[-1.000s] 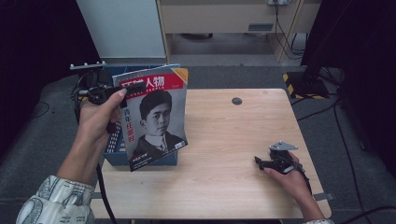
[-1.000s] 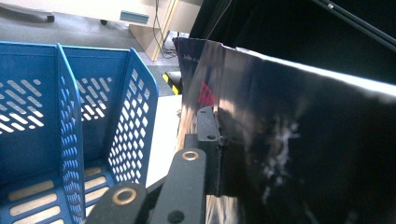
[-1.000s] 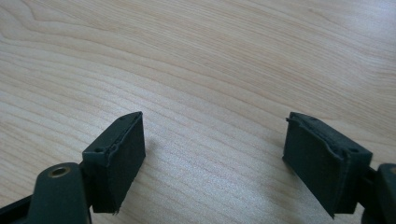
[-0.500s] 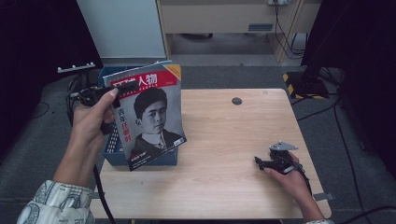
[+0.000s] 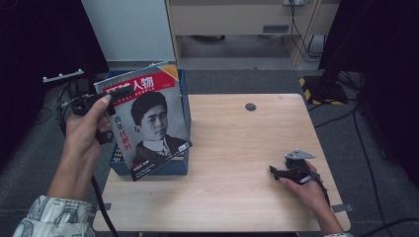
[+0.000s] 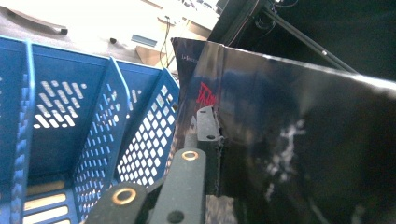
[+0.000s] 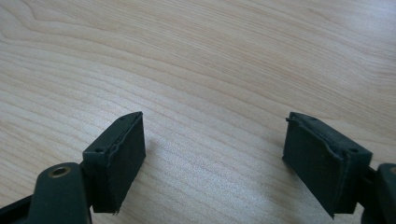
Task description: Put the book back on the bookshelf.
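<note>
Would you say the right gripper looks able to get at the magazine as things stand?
Probably yes: the right gripper rests open on the table, and bare wood lies between it and the magazine, which the left gripper holds over the blue rack.

High view overlooks the table (image 5: 237,148) — gripper views sit close.

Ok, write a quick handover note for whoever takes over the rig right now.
Left gripper: shut on the magazine's top edge, holding it tilted above the blue file rack.
Right gripper: open, resting on the wooden table, holding nothing.
Done: magazine gripped and lifted over the rack.
Left: probably lower it into one of the rack's compartments, then release.
</note>
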A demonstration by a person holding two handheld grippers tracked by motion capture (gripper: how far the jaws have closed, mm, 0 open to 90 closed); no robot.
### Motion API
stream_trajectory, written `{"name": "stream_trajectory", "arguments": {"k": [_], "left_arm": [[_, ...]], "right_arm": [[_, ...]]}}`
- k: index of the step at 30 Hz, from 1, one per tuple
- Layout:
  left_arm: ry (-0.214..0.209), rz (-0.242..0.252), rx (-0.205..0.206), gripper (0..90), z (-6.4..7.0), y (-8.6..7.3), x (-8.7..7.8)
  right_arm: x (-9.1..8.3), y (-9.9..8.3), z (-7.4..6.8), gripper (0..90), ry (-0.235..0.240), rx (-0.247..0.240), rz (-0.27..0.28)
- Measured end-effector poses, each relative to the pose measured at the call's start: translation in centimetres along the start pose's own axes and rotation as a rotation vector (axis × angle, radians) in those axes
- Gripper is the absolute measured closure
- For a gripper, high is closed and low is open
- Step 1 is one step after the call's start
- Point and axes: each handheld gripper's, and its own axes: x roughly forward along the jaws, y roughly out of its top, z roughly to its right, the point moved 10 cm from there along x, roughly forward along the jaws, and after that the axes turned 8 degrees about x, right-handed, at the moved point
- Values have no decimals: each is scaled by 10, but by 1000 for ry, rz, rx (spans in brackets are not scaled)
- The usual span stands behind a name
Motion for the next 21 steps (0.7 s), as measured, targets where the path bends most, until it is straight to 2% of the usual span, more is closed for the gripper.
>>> {"name": "stream_trajectory", "arguments": {"k": [7, 21], "left_arm": [[18, 30, -30, 856, -14, 3, -15], [62, 60, -45, 855, -34, 7, -44]], "right_arm": [[0, 0, 0, 211, 1, 3, -2], [0, 0, 0, 210, 2, -1, -2]]}}
